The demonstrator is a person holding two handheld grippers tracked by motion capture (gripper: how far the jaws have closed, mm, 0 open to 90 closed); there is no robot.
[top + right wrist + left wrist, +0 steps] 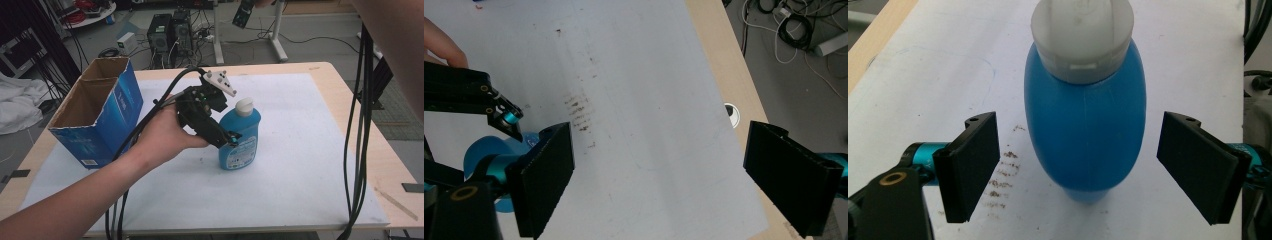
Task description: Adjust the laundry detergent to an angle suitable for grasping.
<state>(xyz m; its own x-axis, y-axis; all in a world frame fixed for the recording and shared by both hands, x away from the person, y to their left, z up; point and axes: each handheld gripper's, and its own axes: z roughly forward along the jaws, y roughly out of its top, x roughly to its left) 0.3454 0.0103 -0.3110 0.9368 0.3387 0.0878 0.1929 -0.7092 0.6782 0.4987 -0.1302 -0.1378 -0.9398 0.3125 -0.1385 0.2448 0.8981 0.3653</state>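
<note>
The left gripper point(1078, 167) is wide open, its 2 jaws either side of the upright blue bottle point(1085, 125) mid-table (not yet touching). Next: close on it. Far left stands an open box point(95, 112).

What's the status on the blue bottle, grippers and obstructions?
Left gripper open, jaws either side of blue bottle, not touching. Right gripper open, holding nothing, above the white mat. Bottle upright, cap on. Open cardboard box stands apart at left.
</note>
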